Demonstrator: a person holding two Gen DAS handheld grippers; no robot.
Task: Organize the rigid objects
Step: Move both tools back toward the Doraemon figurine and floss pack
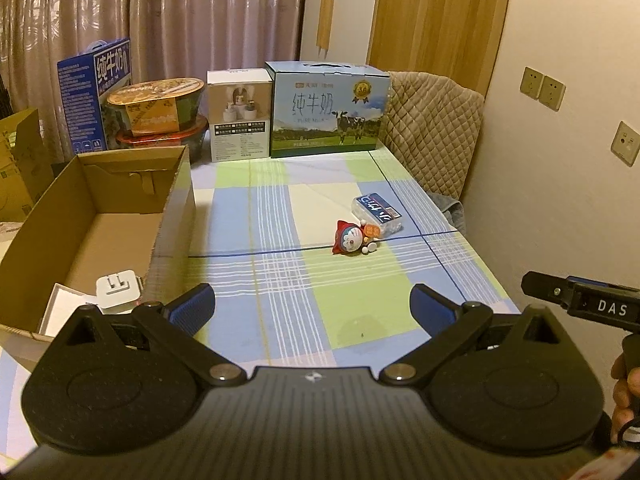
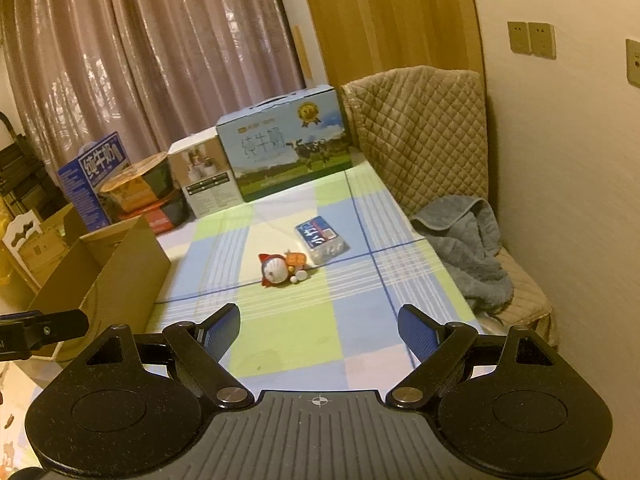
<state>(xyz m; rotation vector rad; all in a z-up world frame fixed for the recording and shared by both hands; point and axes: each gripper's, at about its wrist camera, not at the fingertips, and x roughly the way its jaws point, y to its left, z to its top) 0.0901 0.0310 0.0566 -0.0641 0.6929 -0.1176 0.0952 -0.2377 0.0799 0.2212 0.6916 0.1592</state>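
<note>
A small Doraemon figure in a red hood (image 1: 354, 238) lies on the checked tablecloth, touching a clear plastic box with a blue label (image 1: 378, 210). Both also show in the right wrist view, the figure (image 2: 280, 269) and the box (image 2: 321, 239). An open cardboard box (image 1: 100, 216) stands at the left and holds a white plug adapter (image 1: 118, 289) and a white flat item. My left gripper (image 1: 312, 308) is open and empty, well short of the figure. My right gripper (image 2: 319, 330) is open and empty, also short of it.
At the table's back stand a milk carton box (image 1: 328, 110), a white product box (image 1: 239, 116), stacked noodle bowls (image 1: 158, 110) and a blue milk box (image 1: 94, 92). A quilted chair (image 2: 424, 136) with a grey towel (image 2: 468, 248) is at the right, by the wall.
</note>
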